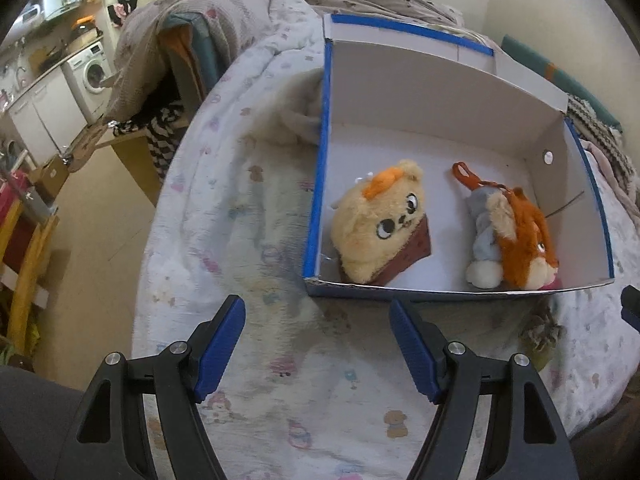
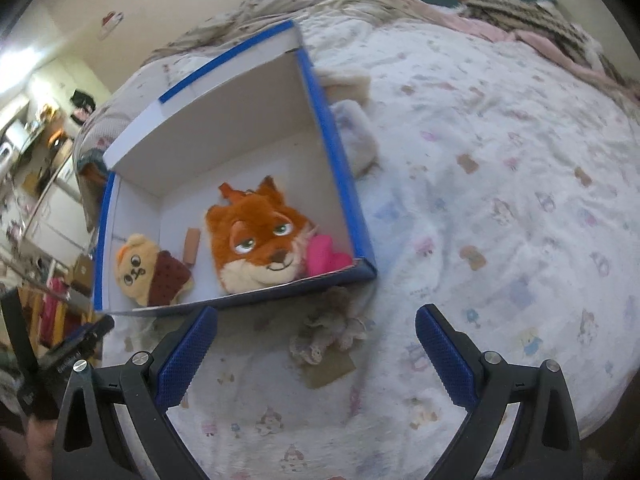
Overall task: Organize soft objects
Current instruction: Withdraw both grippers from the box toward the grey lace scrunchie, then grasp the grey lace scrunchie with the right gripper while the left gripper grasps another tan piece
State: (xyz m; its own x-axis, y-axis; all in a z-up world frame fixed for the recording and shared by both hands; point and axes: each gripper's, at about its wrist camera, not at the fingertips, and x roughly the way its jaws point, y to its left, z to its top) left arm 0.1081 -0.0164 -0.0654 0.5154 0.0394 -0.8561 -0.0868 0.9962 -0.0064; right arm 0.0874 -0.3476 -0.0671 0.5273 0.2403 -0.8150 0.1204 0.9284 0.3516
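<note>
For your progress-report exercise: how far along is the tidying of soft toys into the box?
Done: the bear, fox and pink heart lie in the box. In hand: nothing; the left hand-held gripper and right hand-held gripper are open. Left: the small grey toy and pale plush pieces on the bed.

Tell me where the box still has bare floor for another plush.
Bare floor lies behind both toys toward the box back wall, with a narrow strip between bear plush and fox plush. The front edge is crowded, with a pink plush beside the fox.
</note>
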